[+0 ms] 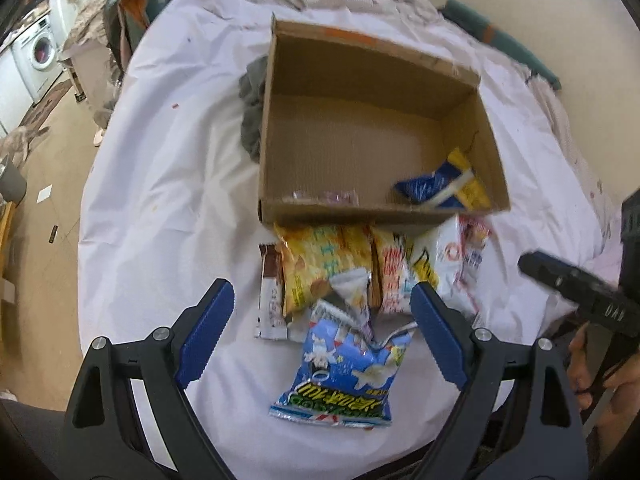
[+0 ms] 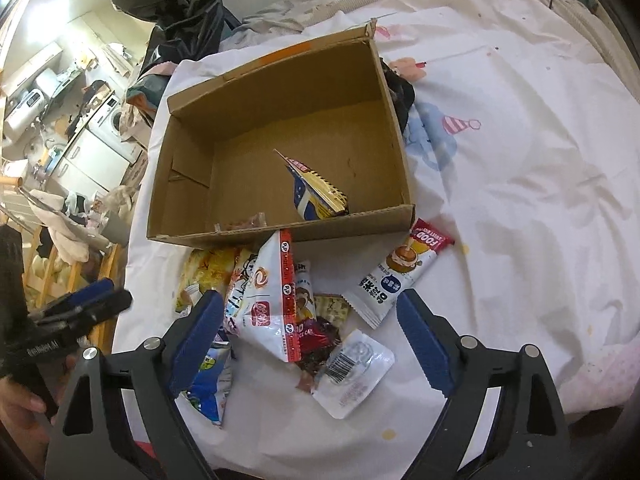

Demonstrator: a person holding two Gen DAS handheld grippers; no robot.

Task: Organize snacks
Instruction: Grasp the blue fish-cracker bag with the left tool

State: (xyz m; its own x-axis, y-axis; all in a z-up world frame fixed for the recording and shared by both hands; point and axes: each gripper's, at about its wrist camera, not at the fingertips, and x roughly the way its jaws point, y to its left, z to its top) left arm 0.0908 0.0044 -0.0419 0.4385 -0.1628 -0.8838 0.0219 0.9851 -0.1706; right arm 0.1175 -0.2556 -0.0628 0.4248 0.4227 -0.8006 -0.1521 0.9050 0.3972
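- Blue popcorn bag (image 1: 343, 372) lies nearest the left camera, between the spread pads of the left gripper (image 1: 322, 332), which holds nothing.
- Right gripper (image 2: 310, 340) is also spread wide and empty, above a clear barcode packet (image 2: 352, 372) and a white-and-red packet (image 2: 272, 300).
- Only the right view shows the "FOOD" bar (image 2: 400, 276); only the left shows the brown-and-white bar (image 1: 271, 292).
- Cardboard box (image 1: 360, 80) on the white sheet (image 1: 160, 200) holds one blue-and-yellow packet (image 1: 444, 184).

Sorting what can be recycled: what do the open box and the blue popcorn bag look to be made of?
The box: plain brown corrugated cardboard, matte, with ribbing showing on its floor. The blue popcorn bag: probably thin plastic film, glossy, crinkled, with crimped sealed edges.
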